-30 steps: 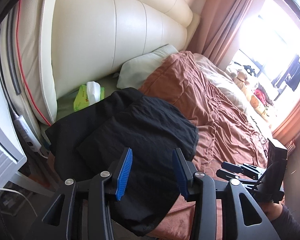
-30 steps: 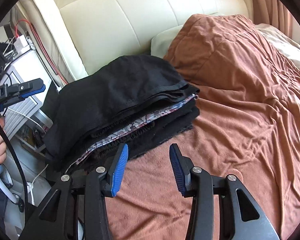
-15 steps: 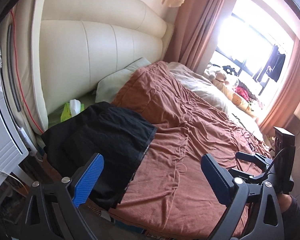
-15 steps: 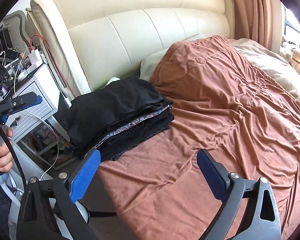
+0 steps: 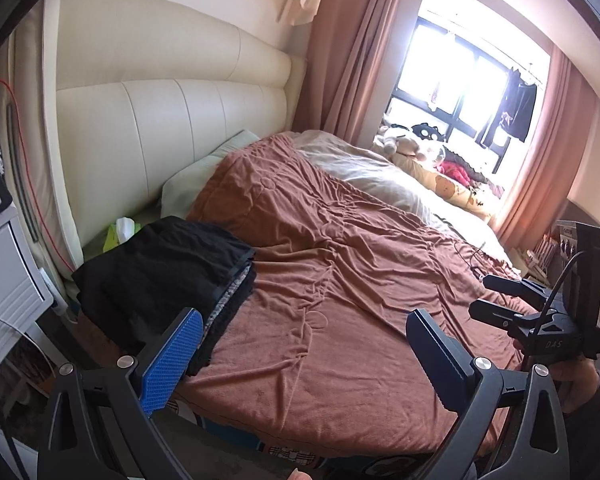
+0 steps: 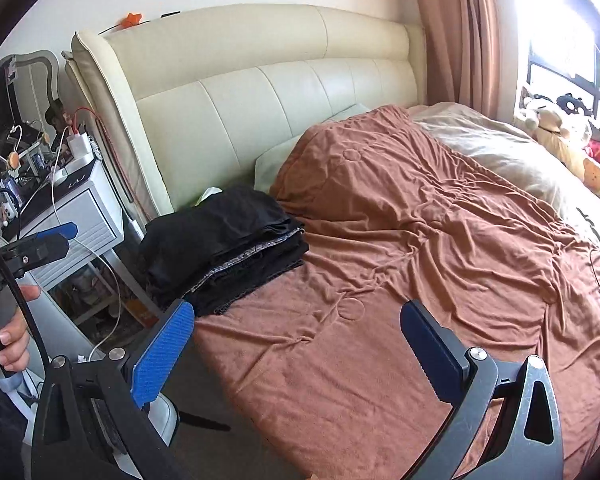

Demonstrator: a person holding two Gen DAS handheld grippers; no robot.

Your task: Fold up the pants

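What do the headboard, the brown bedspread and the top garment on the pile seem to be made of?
Headboard: probably cream leather or an imitation, smooth with a soft sheen and stitched panels.
Brown bedspread: a soft matt fabric, perhaps fleece or brushed cotton, creased all over.
Top garment: thin black cloth, matt, lying in limp folds; the fibre cannot be told.

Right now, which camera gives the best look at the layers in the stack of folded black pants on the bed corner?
The right wrist view: the stack of folded black pants shows its layered edge unobstructed. In the left wrist view, the stack is partly hidden behind a blue finger pad.
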